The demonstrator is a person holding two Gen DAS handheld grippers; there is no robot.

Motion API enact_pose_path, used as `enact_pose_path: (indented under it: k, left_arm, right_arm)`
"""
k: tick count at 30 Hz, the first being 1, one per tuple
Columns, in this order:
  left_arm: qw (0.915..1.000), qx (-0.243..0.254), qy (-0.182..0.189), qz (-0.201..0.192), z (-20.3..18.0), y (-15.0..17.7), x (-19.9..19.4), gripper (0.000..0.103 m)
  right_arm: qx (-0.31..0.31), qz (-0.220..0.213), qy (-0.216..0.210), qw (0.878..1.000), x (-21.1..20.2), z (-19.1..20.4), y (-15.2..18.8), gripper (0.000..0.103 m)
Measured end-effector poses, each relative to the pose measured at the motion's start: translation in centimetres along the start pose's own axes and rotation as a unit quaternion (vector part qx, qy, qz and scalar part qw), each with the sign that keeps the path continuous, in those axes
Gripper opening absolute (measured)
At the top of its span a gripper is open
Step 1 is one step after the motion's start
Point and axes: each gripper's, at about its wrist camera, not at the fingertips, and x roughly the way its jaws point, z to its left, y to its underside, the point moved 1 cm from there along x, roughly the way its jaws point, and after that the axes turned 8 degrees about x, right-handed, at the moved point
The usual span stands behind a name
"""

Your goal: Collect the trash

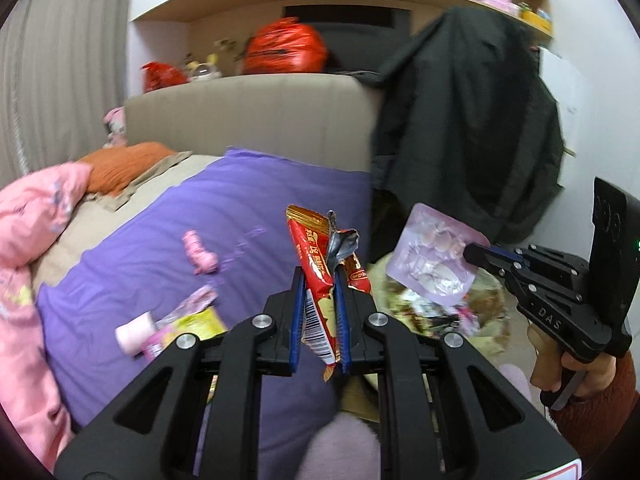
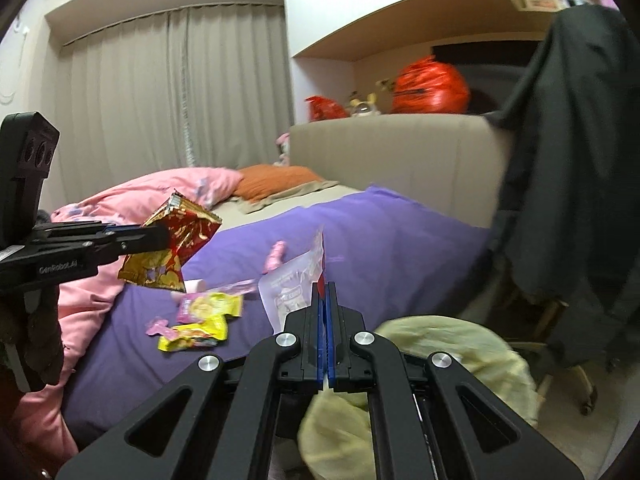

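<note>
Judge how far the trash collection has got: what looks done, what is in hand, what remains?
Done: wrappers already fill the trash bag beside the bed. In hand: the left gripper is shut on a red snack wrapper; the right gripper is shut on a pale purple packet above the bag. Left: yellow wrappers, a pink wrapper and a pink tube on the purple blanket.

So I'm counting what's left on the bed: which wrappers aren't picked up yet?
The yellow wrappers lying on the purple blanket. The red wrapper is in the left gripper, the pale packet in the right gripper.
</note>
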Motion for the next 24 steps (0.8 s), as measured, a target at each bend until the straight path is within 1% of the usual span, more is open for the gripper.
enact_pose_path:
  k: [2, 7, 13, 16, 17, 19, 20, 24]
  left_arm:
    - [0.9998, 0.012, 0.013, 0.001, -2.0, -0.4, 0.5, 0.013]
    - [0.9987, 0.031, 0.04, 0.013, -5.1, -0.5, 2.3, 0.013]
    - [0.9948, 0.025, 0.094, 0.031, -8.0, -0.4, 5.3, 0.013]
    - [0.991, 0.022, 0.124, 0.046, -9.7, -0.5, 7.6, 0.013]
    - [0.9884, 0.022, 0.14, 0.055, -10.4, -0.4, 8.7, 0.013]
    - [0.9843, 0.023, 0.161, 0.068, -11.1, -0.4, 10.1, 0.013]
    - [0.9817, 0.024, 0.172, 0.079, -11.8, -0.3, 11.5, 0.013]
    - [0.9783, 0.02, 0.177, 0.106, -12.8, 0.3, 14.8, 0.013]
  right_arm:
    - [0.005, -0.007, 0.014, 1.0, -1.4, -1.4, 0.2, 0.004]
    - [0.022, -0.014, 0.041, 0.999, -3.9, -4.8, 1.1, 0.004]
    - [0.039, -0.005, 0.074, 0.996, -5.1, -8.6, 2.7, 0.004]
    - [0.054, 0.014, 0.096, 0.994, -4.7, -10.8, 4.0, 0.004]
    - [0.058, 0.02, 0.1, 0.993, -4.4, -11.3, 4.3, 0.004]
    - [0.065, 0.036, 0.107, 0.992, -3.5, -12.5, 5.1, 0.004]
    - [0.065, 0.043, 0.108, 0.991, -3.0, -12.7, 5.5, 0.004]
    - [0.068, 0.068, 0.112, 0.989, -1.2, -13.8, 6.7, 0.004]
